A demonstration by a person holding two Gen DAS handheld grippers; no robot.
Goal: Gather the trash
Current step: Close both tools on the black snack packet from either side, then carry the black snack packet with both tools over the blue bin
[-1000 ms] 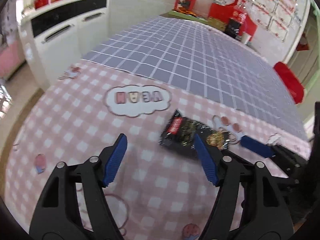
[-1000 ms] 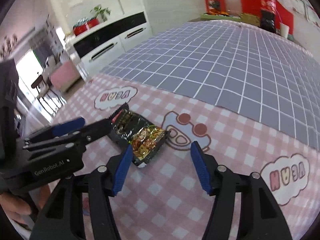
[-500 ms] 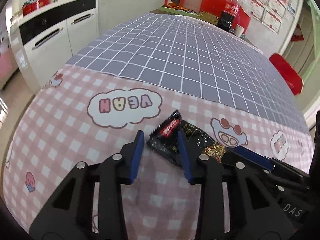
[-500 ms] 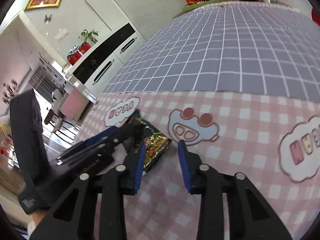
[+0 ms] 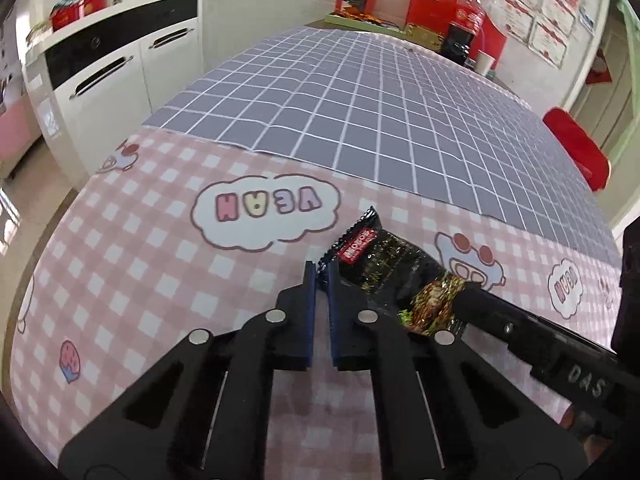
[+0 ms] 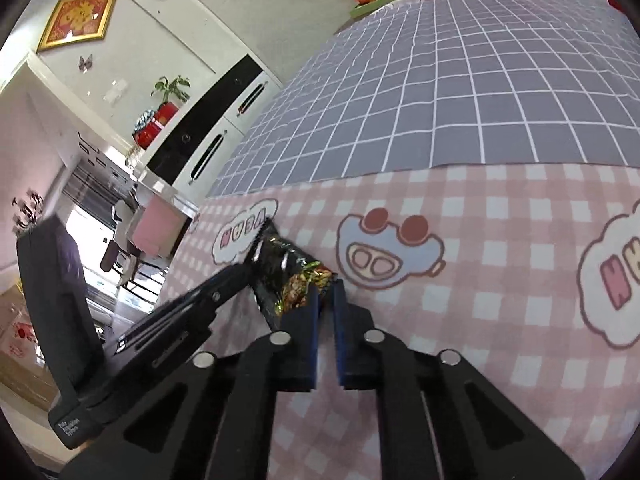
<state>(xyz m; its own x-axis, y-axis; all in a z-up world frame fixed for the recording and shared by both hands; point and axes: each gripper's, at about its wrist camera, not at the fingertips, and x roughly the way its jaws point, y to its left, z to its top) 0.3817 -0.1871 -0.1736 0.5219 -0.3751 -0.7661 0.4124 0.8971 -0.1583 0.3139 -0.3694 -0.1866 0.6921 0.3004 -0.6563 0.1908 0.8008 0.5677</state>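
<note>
Snack wrapper (image 5: 384, 264) with red label, left gripper (image 5: 321, 276) and right gripper (image 6: 327, 294) each clamping one end, "DAS" on right gripper

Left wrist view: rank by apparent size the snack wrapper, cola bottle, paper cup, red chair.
1. Snack wrapper, largest, though it lies nearest the camera.
2. Red chair, partly cut off by the table edge.
3. Cola bottle.
4. Paper cup, smallest.
The last three are far off, so true sizes stay unsure.
</note>
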